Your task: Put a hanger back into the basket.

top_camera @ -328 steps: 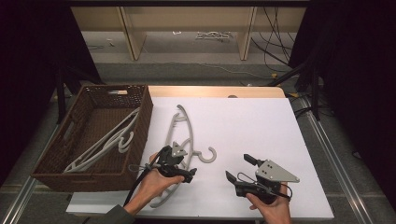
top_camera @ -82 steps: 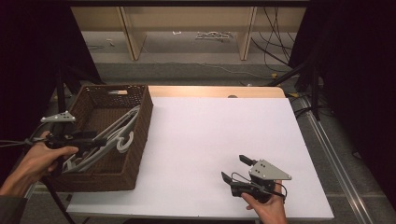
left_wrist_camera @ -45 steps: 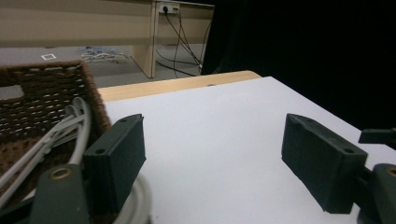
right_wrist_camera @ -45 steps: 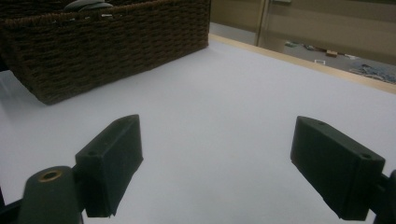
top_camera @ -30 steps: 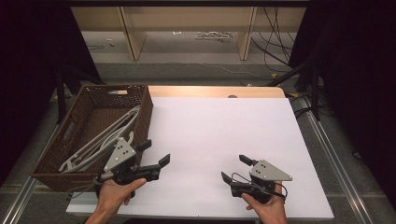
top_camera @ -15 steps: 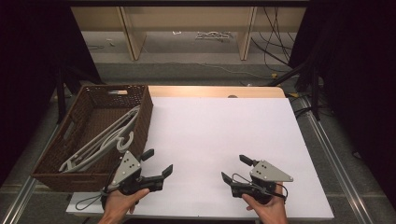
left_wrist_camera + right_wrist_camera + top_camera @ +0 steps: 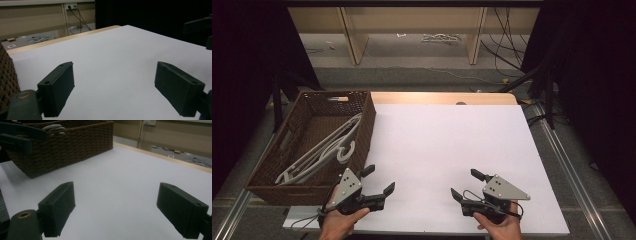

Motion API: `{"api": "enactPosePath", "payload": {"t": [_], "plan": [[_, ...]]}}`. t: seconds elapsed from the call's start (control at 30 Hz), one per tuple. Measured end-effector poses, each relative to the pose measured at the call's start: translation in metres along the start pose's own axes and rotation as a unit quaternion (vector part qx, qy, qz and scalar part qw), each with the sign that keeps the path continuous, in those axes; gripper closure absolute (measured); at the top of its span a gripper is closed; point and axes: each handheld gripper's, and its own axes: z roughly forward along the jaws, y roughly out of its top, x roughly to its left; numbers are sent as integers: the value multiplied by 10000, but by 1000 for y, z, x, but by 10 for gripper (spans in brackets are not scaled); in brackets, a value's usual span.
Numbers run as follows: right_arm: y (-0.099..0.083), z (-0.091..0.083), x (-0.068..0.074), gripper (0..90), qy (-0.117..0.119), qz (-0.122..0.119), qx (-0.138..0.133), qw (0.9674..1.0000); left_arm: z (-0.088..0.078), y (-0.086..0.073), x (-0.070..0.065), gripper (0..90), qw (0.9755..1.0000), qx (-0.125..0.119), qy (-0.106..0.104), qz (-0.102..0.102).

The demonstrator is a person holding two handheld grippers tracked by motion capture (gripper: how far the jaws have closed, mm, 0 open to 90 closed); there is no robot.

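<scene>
High view, hangers in wicker basket, left gripper beside it

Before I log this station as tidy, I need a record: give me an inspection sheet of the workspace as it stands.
Surface: white table top, bare between the grippers; a wooden strip shows along its far edge.
Job's things: grey hangers lie inside the brown wicker basket at the table's left side.
Clutter: nothing seen on the white top.
Grippers: left gripper and right gripper are both open, held low near the front edge, gripping nothing.
Cables: one cable trails from the left gripper at the front edge; black cables lie on the floor beyond the table.
Surroundings: wooden shelf legs behind the table, dark curtains on both sides.
</scene>
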Motion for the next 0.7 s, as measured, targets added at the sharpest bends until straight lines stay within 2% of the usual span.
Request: {"api": "enactPosePath", "payload": {"t": [0.27, 0.33, 0.4, 0.43, 0.47, 0.5, 0.7], "plan": [[-3, -8, 5, 159, 44, 11, -20, 10000, -1, -1, 2, 157, 10000, 10, -42, -25], [-4, -6, 5, 159, 88, 47, -160, 9998, -2, 0, 3, 157, 10000, -8, -23, -28], [-4, -7, 4, 158, 0, 18, -28, 10000, -2, 0, 4, 158, 10000, -18, -39, -41], [-4, -6, 3, 158, -31, -42, -64, 10000, -1, 0, 4, 158, 9999, -56, -79, -65], [-4, -4, 4, 158, 102, 49, -118, 9999, -2, 1, 4, 158, 10000, -24, -56, -67], [-3, -6, 4, 158, 30, -16, -26, 10000, -2, 1, 4, 158, 10000, -30, -55, -60], [-3, -6, 4, 158, -2, 29, -80, 10000, -3, 1, 4, 158, 9999, -85, -42, -93]]}}
